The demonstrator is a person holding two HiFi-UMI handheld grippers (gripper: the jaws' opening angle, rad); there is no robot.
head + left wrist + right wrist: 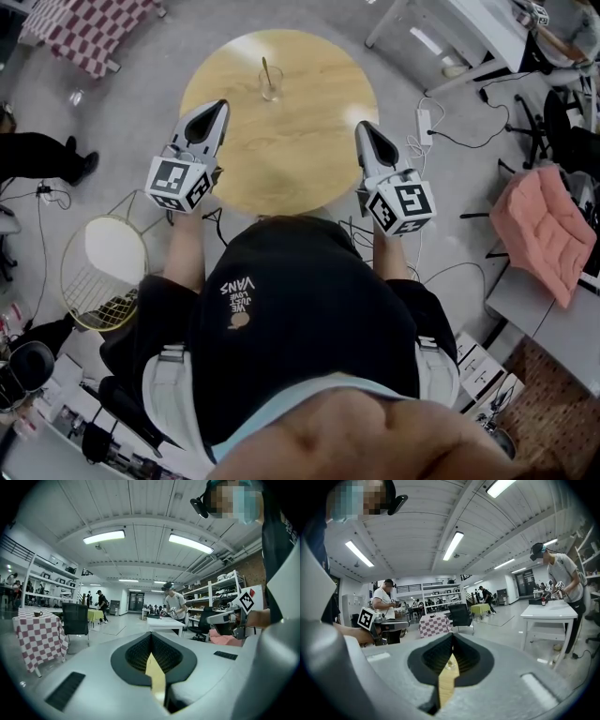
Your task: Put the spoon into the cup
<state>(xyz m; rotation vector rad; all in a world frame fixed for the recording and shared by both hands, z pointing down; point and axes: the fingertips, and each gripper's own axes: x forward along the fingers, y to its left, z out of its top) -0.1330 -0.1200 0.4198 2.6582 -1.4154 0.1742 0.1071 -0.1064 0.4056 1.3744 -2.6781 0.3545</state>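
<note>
Head view: spoon in cup; wire basket nr table.

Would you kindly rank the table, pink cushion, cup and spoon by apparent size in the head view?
1. table
2. pink cushion
3. cup
4. spoon, though these last two are tiny, so unsure.

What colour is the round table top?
Pale yellowish wood grain; the table shows best in the head view.

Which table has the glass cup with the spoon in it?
The round wooden table. The glass cup stands near its far edge, spoon inside. The checkered table and the white table sit off to the sides.
</note>
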